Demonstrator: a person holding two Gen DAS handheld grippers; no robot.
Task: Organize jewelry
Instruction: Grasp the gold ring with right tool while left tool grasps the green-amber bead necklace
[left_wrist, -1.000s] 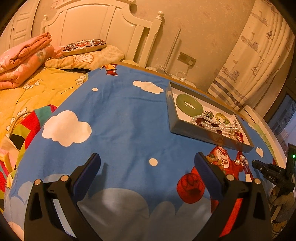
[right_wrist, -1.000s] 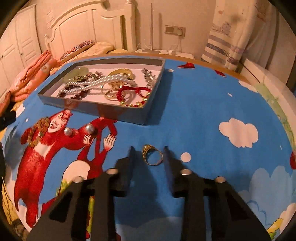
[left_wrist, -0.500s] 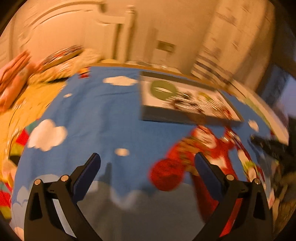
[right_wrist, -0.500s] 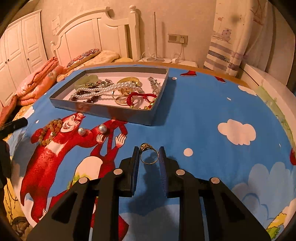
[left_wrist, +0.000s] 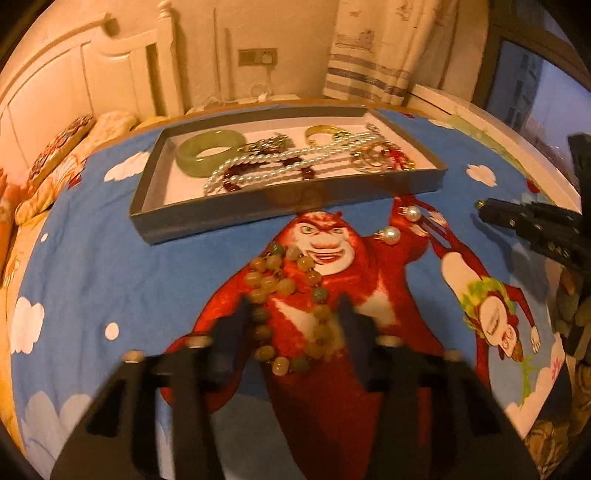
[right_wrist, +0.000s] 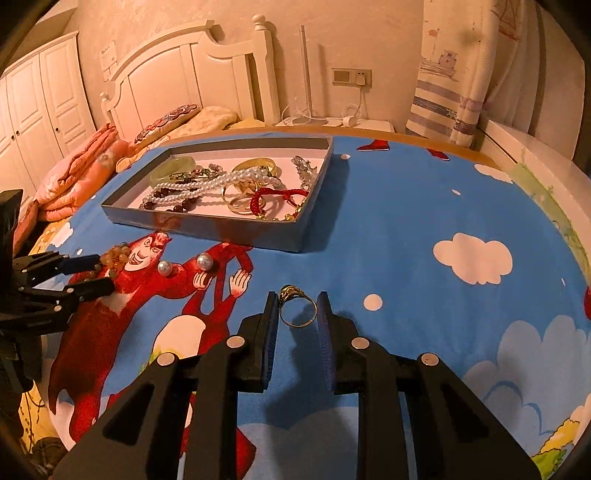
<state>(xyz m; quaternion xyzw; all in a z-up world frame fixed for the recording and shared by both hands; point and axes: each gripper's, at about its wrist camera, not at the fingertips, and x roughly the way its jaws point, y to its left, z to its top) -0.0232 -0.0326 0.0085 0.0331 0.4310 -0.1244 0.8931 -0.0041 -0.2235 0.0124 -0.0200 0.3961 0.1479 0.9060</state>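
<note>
Jewelry on cartoon bedspread, two grippers engaged

Left gripper (left_wrist: 291, 325): jaws parted, straddling amber bead bracelet (left_wrist: 288, 299); contact unclear. Ahead: two pearls (left_wrist: 392, 233), then grey tray (left_wrist: 288, 206) holding jade bangle (left_wrist: 208, 151). Right gripper (right_wrist: 297, 314): clamped on gold ring (right_wrist: 297, 306), tray ahead-left

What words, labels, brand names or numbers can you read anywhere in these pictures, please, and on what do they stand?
None can be read.
The red marks at the right edge of the cartoon bedspread are too blurred to tell.
The tray, the wall socket and the curtain show no lettering.
</note>
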